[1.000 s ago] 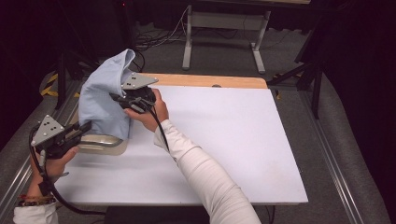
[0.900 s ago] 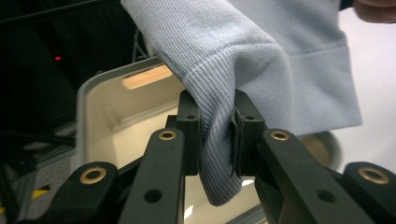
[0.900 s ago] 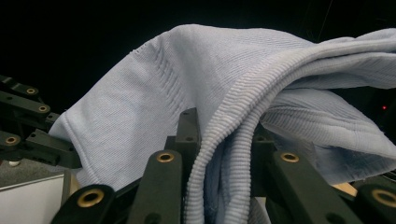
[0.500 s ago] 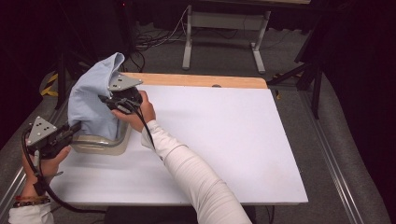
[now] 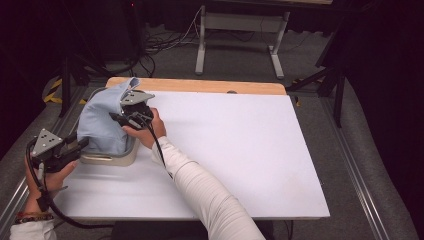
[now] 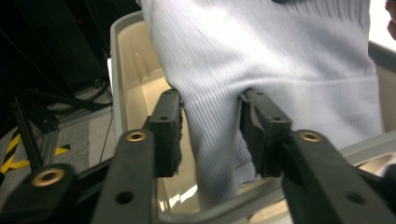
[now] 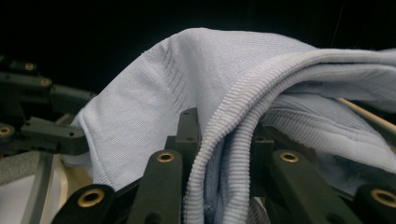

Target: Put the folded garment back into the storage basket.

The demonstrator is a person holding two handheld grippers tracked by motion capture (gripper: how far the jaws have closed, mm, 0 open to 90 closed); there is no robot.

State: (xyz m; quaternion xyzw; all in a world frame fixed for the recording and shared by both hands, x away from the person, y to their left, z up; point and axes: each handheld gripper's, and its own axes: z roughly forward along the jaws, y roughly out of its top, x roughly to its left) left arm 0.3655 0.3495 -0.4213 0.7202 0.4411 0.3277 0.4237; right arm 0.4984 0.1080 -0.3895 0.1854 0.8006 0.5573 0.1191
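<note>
In the high view, nearest the person, the left gripper (image 5: 75, 145) is sitting at the table's (image 5: 240, 150) seven-o'clock corner, pointing toward two o'clock at the near end of a beige tub (image 5: 112, 159). Its jaws have just been opening. In the left gripper view a fold of pale blue ribbed sweater (image 6: 280, 60) is hanging down between them, but the pads are standing clear of the cloth on both sides, so this claw is released, not pinching. The fold is dropping from twelve o'clock straight into the tub (image 6: 123, 70), whose pale wall is running along the nine-o'clock side of the jaws.

A little farther up the table, the right gripper (image 5: 120, 119) is reaching in from the four-o'clock side of the sweater (image 5: 102, 122), its sleeve-covered arm crossing the white tabletop. In the right gripper view a thick ribbed hem of the sweater (image 7: 233, 93) is running down between the two jaws, which are clenching on it. The rest of the cloth is bulging up toward twelve o'clock, with the left gripper (image 7: 86, 140) showing at nine o'clock.

The sweater is piling up as a tall bundle in the tub, at the table's ten-o'clock corner, beside the wooden far edge (image 5: 200, 86).
</note>
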